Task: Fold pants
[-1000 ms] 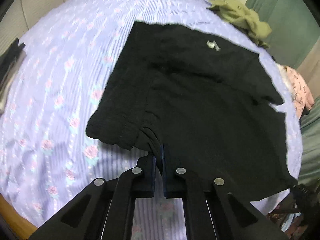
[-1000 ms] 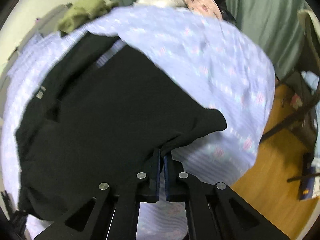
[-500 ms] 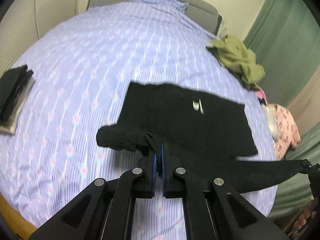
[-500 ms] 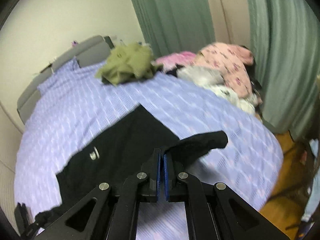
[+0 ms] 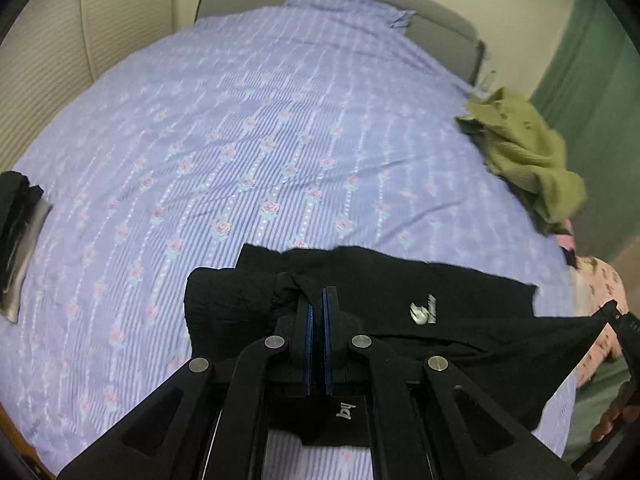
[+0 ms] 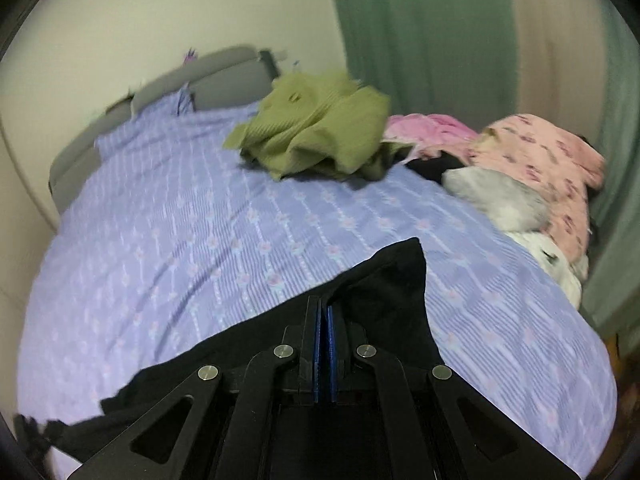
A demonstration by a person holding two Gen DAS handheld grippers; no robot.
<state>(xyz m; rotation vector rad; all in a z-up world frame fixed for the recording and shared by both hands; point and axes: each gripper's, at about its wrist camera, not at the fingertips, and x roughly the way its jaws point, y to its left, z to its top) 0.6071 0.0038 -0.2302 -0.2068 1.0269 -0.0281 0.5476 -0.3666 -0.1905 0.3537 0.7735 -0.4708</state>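
Observation:
The black pants (image 5: 400,292) with a small silver logo hang stretched between my two grippers above the near edge of the bed. My left gripper (image 5: 317,300) is shut on a bunched corner of the pants. My right gripper (image 6: 324,312) is shut on the other corner of the pants (image 6: 384,292), which drapes over its fingers. The right gripper also shows at the right edge of the left wrist view (image 5: 618,320), holding the taut cloth.
A lilac flowered bedsheet (image 5: 240,140) covers the bed, with a grey headboard (image 5: 360,0) at the far end. An olive garment (image 6: 320,132) and a pink garment pile (image 6: 540,164) lie at the bed's right side. A dark folded item (image 5: 16,232) lies at the left edge. Green curtains (image 6: 440,40) hang on the right.
Both grippers have lifted the pants off the sheet and pulled them toward the near edge. The pants lay spread flat a second ago; now they hang folded and stretched between the grippers.

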